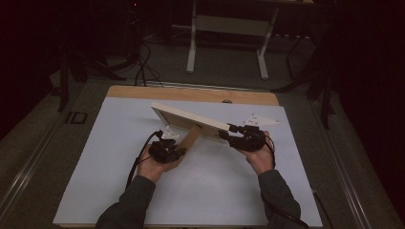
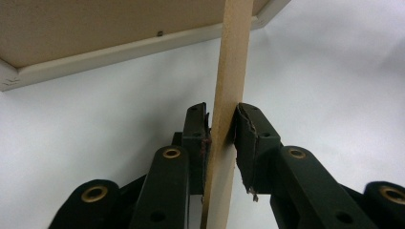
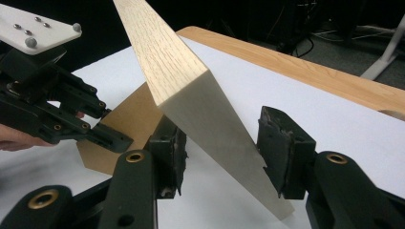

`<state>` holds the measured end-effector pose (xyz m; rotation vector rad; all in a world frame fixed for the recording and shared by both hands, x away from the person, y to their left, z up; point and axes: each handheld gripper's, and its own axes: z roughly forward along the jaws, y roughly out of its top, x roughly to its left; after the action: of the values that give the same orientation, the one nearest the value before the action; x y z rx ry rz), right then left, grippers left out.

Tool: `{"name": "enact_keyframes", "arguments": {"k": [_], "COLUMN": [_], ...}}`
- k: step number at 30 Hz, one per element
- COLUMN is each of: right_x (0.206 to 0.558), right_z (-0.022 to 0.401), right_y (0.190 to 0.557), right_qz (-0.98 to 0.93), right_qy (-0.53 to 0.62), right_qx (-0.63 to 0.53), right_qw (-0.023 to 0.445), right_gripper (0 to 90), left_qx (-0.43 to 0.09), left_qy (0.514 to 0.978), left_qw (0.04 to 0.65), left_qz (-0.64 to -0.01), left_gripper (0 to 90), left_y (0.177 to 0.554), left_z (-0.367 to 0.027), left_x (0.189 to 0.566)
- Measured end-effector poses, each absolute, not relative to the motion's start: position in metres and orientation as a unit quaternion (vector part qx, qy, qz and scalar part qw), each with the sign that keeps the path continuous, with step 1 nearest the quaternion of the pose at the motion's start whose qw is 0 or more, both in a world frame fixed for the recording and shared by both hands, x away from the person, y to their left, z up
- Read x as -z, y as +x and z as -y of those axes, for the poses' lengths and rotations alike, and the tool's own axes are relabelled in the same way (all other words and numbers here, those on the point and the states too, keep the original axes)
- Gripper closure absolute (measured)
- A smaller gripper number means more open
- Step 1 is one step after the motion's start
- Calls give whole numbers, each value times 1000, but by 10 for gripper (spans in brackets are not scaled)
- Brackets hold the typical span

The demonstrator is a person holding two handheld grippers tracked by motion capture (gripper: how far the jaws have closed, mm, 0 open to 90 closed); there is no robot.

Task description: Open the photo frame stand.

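two tongs share one pale wooden picture frame (image 1: 191, 119), tilted above the white surface (image 1: 215, 191): left tongs (image 2: 222, 129) pinch its brown fibreboard stand (image 2: 229, 95), probably to swing it; right tongs (image 3: 219, 143) straddle the edge, unclenched.

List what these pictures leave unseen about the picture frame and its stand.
- Picture frame front: faces away in the high view; the left gripper view gives its back.
- Stand hinge: cut off by the top edge, left gripper view.
- Right gripper contact with the frame's edge: right pad hidden behind the frame, right gripper view.
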<state>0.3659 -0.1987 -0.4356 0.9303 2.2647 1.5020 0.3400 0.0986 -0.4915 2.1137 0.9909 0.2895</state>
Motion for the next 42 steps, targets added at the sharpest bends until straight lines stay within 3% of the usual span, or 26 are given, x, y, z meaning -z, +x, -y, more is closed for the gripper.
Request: {"name": "enact_keyframes", "arguments": {"k": [16,24,42], "right_x": [439,442,483], "right_z": [198,202,228], "right_y": [363,362,350], "right_qz": [-781,-784,-763], "right_qy": [318,322,371], "right_qx": [-520,-511,-516], "right_qw": [140,145,117], "right_gripper": [521,509,529], "left_qx": [-113,-110,-99], "left_qy": [829,817,801], "left_qw": [386,407,436], "left_qz": [-389,-394,-398], "left_gripper": [749,660,636], "left_y": [339,338,333], "left_z": [-100,-107,-121], "left_x": [493,489,479]}}
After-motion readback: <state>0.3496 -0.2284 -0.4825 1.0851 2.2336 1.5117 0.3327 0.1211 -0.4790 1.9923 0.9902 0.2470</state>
